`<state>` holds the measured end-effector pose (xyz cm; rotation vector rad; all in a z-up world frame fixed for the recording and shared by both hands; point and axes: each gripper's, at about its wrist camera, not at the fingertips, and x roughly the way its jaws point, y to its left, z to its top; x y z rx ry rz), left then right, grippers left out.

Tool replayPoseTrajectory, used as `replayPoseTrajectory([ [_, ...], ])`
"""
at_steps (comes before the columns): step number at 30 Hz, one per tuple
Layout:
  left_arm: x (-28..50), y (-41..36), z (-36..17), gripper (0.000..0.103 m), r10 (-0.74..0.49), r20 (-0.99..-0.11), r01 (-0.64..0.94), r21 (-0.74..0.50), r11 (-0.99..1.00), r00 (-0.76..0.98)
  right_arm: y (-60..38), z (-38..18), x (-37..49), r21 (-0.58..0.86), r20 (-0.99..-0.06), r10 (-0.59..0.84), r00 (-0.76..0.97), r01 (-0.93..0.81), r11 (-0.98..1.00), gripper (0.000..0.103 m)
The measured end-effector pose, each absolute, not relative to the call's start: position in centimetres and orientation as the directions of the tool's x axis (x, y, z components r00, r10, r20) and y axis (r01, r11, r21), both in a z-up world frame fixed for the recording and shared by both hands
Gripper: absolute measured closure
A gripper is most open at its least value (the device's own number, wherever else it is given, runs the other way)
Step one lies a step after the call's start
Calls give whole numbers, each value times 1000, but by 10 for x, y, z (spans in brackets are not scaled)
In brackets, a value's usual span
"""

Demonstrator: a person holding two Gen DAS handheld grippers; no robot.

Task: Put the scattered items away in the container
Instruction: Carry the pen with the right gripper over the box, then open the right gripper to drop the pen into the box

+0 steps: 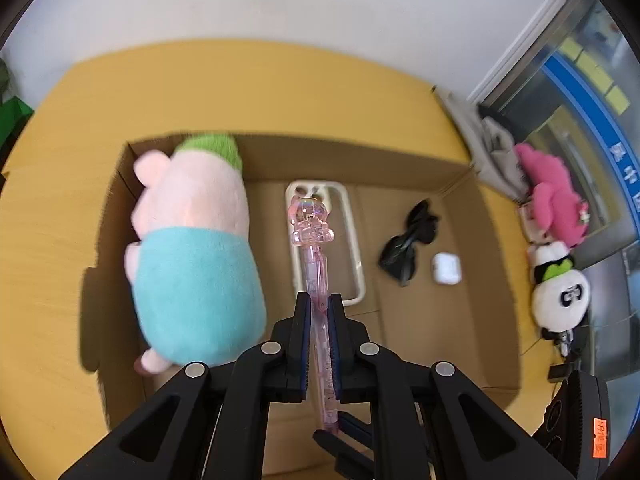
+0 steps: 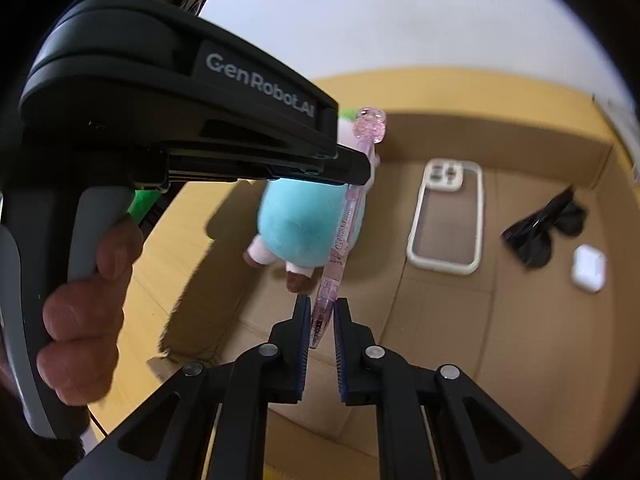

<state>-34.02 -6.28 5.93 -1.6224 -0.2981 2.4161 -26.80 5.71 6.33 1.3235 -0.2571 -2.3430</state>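
Above the open cardboard box point(image 1: 456, 168), a pink pen point(image 1: 316, 264) hangs clamped between the fingers of the left gripper point(image 1: 319, 308) — its clear figure top points to 12 o'clock over a phone case point(image 1: 358, 248) on the box floor. The right gripper point(image 2: 322, 312) brackets the pen's lower tip; whether it pinches is unclear. Inside the box, a plush pig point(image 1: 192, 256) lies at 9 o'clock, sunglasses point(image 1: 408, 244) and a white earbud case point(image 1: 446, 268) at 3 o'clock. Outside — a panda plush point(image 1: 560, 296) and pink plush point(image 1: 554, 208).

Plush pig point(image 2: 298, 222) half hidden behind left gripper point(image 2: 352, 170) — blue sign's lettering point(image 1: 624, 168) blurred, unreadable
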Motion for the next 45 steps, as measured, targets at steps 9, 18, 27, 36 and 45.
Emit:
replayPoseTrajectory([
  [9, -361, -59, 3, 96, 257, -926, -39, -256, -966, -278, 57, 15, -289, 401, -821, -452, -349, 212, -891, 92],
  [18, -363, -47, -5, 95, 213, -941, -32, -212, -977, -263, 73, 3, -287, 469, -810, -497, -311, 166, -867, 92],
  [27, -361, -44, -5, 94, 171, -948, -13, -174, -985, -268, 79, 0, -277, 508, -798, -527, -293, 144, -849, 88],
  [36, -347, -45, 13, 67, 201, -930, -2, -211, -978, -308, 91, 11, -258, 506, -784, -519, -340, 135, -852, 52],
  [45, -259, -64, 90, 22, 192, -797, -56, -196, -979, -572, 128, 63, -196, 270, -766, -327, -554, 184, -945, 25],
])
